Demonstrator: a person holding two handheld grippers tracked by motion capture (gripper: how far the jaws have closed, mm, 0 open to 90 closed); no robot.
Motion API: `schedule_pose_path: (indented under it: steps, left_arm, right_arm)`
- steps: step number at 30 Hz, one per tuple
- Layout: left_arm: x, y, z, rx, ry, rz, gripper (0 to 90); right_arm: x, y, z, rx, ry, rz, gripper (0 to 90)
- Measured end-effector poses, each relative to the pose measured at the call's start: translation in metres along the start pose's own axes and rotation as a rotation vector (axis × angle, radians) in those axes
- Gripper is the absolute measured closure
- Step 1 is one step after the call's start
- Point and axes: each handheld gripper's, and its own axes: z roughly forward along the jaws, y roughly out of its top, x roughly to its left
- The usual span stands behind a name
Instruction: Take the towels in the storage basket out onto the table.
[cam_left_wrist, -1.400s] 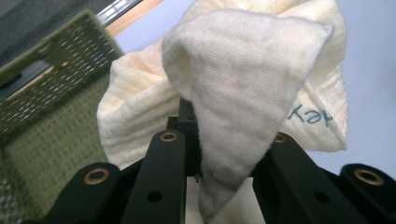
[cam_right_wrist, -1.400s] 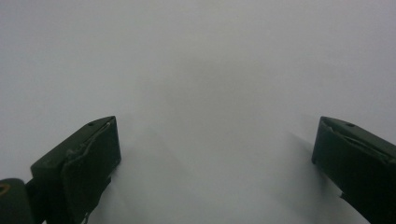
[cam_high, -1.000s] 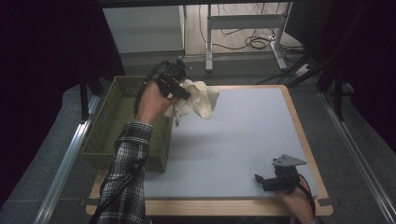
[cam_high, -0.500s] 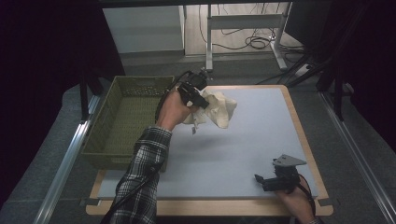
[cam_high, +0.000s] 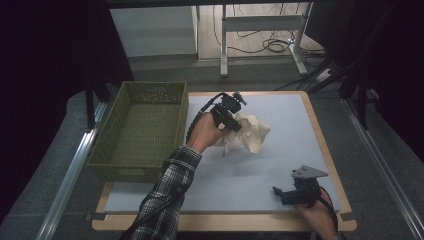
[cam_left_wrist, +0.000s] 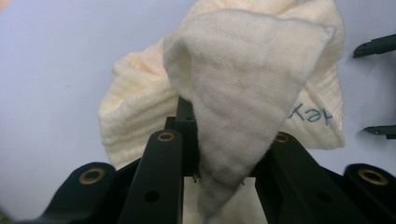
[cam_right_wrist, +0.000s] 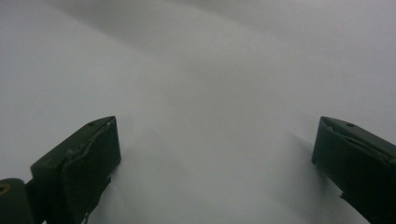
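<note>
Black jaws, right gripper (cam_high: 278, 192): near edge of the table, at the right corner, held low in the person's right hand (cam_high: 316, 215). In the right gripper view its two jaws stand wide apart, with bare mat between them and nothing gripped.
Grey plate: three-cornered plate sits on top of the right gripper in the high view, roughly level.
Pale blue-grey mat (cam_high: 280, 165): covers the wooden table (cam_high: 327, 145) from the near edge to the far edge; the wood shows as a rim around it.
Plaid sleeve (cam_high: 167, 190): the left forearm comes in from the bottom and reaches forward toward the middle of the mat.
Left gripper (cam_high: 235, 125): held in the left hand (cam_high: 204, 132), over the mat, just right of the basket. Jaws pinched on the cloth; in the left gripper view a fold of fabric is caught between them and drapes down over them.
Cream cloth (cam_high: 252, 132): bunched, knit-textured, hanging from the left gripper to its right, over the middle-far part of the mat. Whether its low end touches the mat, cannot tell. Blue lettering (cam_left_wrist: 310, 114) near one edge, too partial to read.
Green basket (cam_high: 107, 145): open-weave plastic, at the left side of the table, hanging over the left edge.
Far ground: grey floor, metal table legs, cables.
</note>
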Motion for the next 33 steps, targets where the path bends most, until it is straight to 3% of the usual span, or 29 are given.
schedule_pose_path:
  steps: [8, 18, 21, 23, 26, 28, 33]
  left_arm:
    - [-0.018, -0.004, 0.039, 0.046, -0.012, 0.034, 75.6]
    - [-0.024, -0.016, 0.069, 0.05, -0.021, 0.021, 69.8]
    - [-0.024, -0.022, 0.08, 0.062, -0.035, 0.011, 62.1]
    - [-0.022, -0.025, 0.086, 0.08, -0.047, 0.018, 51.9]
    - [-0.02, -0.031, 0.091, 0.061, -0.084, -0.005, 39.6]
    - [-0.019, -0.034, 0.088, 0.047, -0.121, -0.001, 33.8]
    - [-0.021, -0.04, 0.072, 0.01, -0.12, -0.003, 24.1]
  right_arm:
    - [0.0, 0.0, 0.0, -0.001, 0.0, -0.003, 1.1]
    - [0.0, 0.0, 0.0, -0.001, 0.0, -0.002, 1.1]
    - [0.0, 0.0, 0.0, -0.001, 0.0, -0.003, 1.1]
    - [0.0, 0.0, 0.0, -0.001, 0.0, -0.003, 1.1]
    - [0.0, 0.0, 0.0, -0.001, -0.002, -0.005, 1.1]
    - [0.0, 0.0, 0.0, -0.001, -0.002, -0.004, 1.1]
    - [0.0, 0.0, 0.0, -0.001, -0.001, -0.004, 1.1]
